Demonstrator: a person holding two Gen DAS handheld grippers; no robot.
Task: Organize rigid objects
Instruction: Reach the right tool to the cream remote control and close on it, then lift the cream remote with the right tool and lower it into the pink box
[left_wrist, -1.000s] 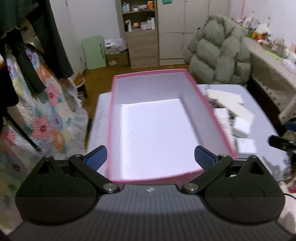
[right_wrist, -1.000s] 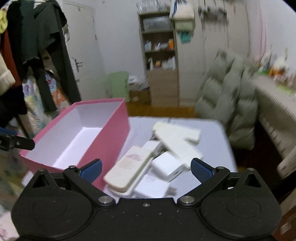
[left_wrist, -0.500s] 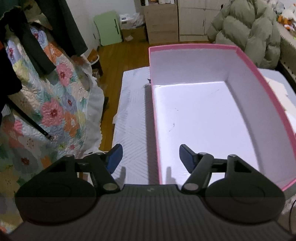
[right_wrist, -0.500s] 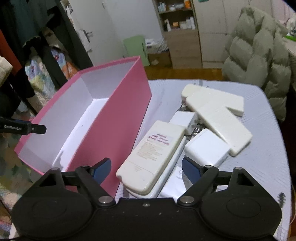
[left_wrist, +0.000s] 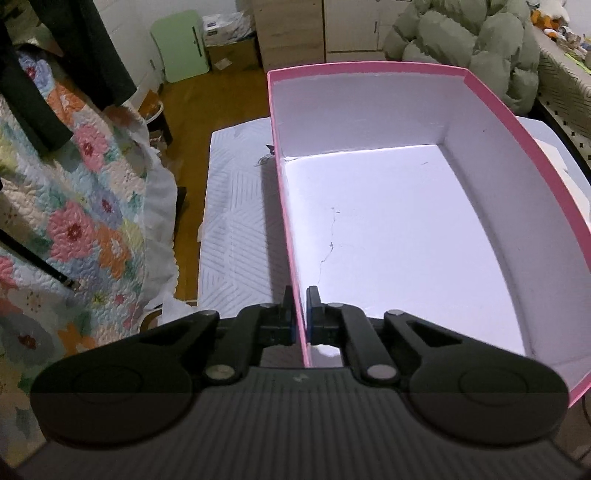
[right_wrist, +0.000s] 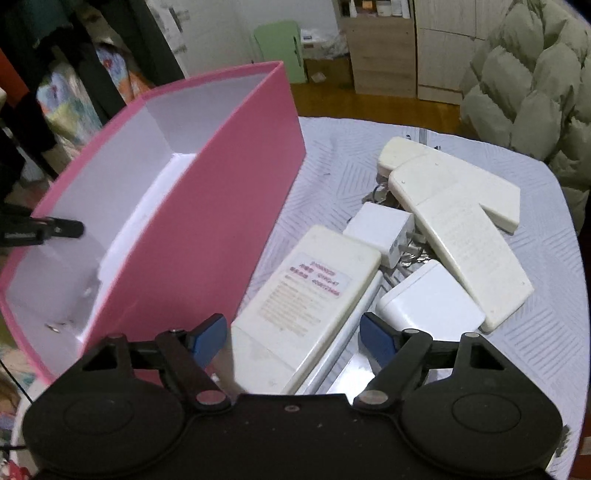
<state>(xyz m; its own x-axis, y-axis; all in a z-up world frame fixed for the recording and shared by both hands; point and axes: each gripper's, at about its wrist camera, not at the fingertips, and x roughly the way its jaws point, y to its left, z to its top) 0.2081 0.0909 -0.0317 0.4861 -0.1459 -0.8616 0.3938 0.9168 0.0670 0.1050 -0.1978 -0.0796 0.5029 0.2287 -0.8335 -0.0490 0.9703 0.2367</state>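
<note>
A pink box (left_wrist: 491, 103) with a white inside stands on the table; it also shows in the right wrist view (right_wrist: 236, 192). My left gripper (left_wrist: 300, 314) is shut on the box's left wall near its front corner, one finger inside, one outside. My right gripper (right_wrist: 293, 334) is open, its fingers either side of the near end of a white remote with a label (right_wrist: 306, 291). Beyond it lie two crossed white remotes (right_wrist: 461, 229), a white plug adapter (right_wrist: 380, 229) and a white charger block (right_wrist: 432, 302).
The table carries a pale patterned cloth (right_wrist: 546, 258). A floral quilt (left_wrist: 74, 221) hangs at the left. A padded green jacket (right_wrist: 524, 81) lies beyond the table's far right. A wooden cabinet (right_wrist: 380, 48) and a green stool (right_wrist: 280, 44) stand at the back.
My left gripper has shifted to the box's left wall and closed on it. My right gripper has come down and forward over the labelled remote, its fingers somewhat narrower.
</note>
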